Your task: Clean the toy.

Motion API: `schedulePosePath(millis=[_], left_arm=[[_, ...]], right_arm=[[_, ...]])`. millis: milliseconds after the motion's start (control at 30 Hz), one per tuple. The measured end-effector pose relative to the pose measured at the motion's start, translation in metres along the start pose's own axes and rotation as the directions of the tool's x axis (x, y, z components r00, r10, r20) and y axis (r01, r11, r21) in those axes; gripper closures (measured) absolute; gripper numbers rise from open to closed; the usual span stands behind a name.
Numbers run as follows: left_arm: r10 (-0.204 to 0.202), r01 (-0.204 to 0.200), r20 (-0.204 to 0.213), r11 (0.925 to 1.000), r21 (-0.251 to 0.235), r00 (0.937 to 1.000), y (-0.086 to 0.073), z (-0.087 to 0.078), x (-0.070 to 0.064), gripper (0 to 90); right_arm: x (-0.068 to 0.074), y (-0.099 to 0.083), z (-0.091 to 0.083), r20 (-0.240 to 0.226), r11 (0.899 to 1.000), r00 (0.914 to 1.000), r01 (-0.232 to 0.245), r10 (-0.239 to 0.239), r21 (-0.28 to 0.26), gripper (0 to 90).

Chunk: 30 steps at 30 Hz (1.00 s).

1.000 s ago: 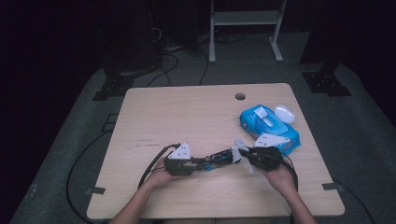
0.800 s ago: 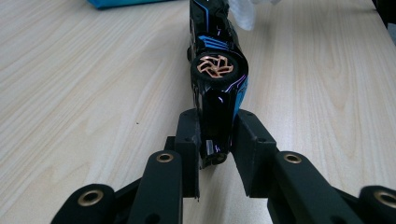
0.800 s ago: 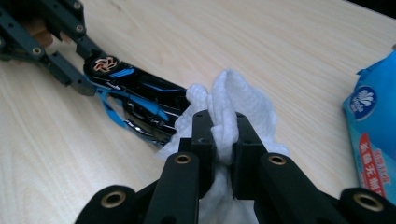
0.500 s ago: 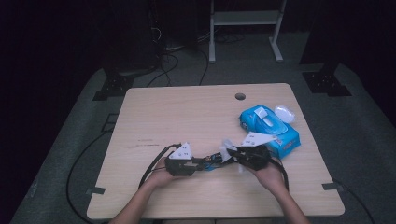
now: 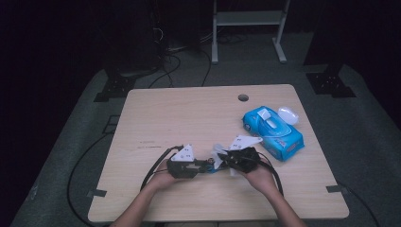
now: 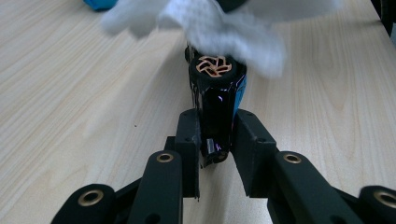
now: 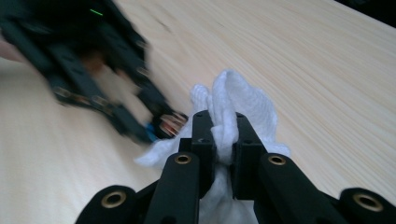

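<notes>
A small toy car (image 6: 216,100), glossy black and blue with orange-spoked wheels, is clamped between the jaws of my left gripper (image 6: 215,135), which lies low over the table near its front (image 5: 189,166). My right gripper (image 7: 223,135) is shut on a crumpled white wipe (image 7: 236,105). The wipe (image 6: 224,29) lies over the far end of the car. In the high view the right gripper (image 5: 231,158) meets the left one nose to nose, with the wipe (image 5: 218,157) between them.
A blue pack of wipes (image 5: 273,131) lies at the right of the wooden table (image 5: 189,113), its white lid (image 5: 288,115) flipped open at the far side. A cable hole (image 5: 243,98) is near the far edge. Cables trail off the front left.
My right gripper has moved left from beside the blue pack, bringing the wipe up against the toy car. The left gripper has stayed in place.
</notes>
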<state>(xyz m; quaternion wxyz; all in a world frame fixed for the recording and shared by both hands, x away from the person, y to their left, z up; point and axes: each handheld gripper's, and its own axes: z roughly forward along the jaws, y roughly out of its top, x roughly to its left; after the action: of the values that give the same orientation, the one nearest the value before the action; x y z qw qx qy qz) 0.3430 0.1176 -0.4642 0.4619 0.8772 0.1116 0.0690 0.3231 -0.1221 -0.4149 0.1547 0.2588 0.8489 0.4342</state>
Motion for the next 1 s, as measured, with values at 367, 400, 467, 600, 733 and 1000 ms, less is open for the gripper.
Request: schedulePosePath(millis=[367, 400, 467, 600, 733, 1000], left_arm=[[-0.005, 0.005, 0.005, 0.9999, -0.010, 1.0000, 0.000, 0.001, 0.000, 73.2], [-0.005, 0.005, 0.005, 0.9999, -0.010, 1.0000, 0.000, 0.001, 0.000, 73.2], [0.004, -0.004, 0.003, 1.0000, -0.001, 1.0000, 0.001, 0.000, 0.000, 73.2], [-0.001, 0.001, 0.002, 1.0000, -0.004, 1.0000, 0.001, 0.000, 0.000, 73.2], [0.003, -0.003, 0.002, 1.0000, -0.004, 1.0000, 0.000, -0.001, 0.000, 73.3], [-0.018, 0.018, -0.019, 0.9998, -0.003, 0.9997, 0.000, -0.001, 0.005, 72.9]], right_arm=[[0.006, 0.000, 0.005, -0.018, 1.000, 0.9998, -0.008, 0.008, -0.002, 81.9], [0.011, 0.003, 0.009, -0.033, 1.000, 0.9994, 0.001, -0.001, 0.000, 81.9], [0.015, 0.006, 0.015, -0.036, 0.999, 0.9989, 0.032, -0.031, 0.021, 81.9], [0.009, 0.001, 0.013, -0.020, 0.999, 0.9996, 0.019, -0.018, 0.029, 81.8], [-0.022, -0.018, -0.015, 0.051, 0.997, 0.9955, -0.081, 0.081, 0.004, 81.7], [-0.043, -0.039, -0.033, 0.058, 0.986, 0.9844, -0.166, 0.166, -0.014, 81.7]])
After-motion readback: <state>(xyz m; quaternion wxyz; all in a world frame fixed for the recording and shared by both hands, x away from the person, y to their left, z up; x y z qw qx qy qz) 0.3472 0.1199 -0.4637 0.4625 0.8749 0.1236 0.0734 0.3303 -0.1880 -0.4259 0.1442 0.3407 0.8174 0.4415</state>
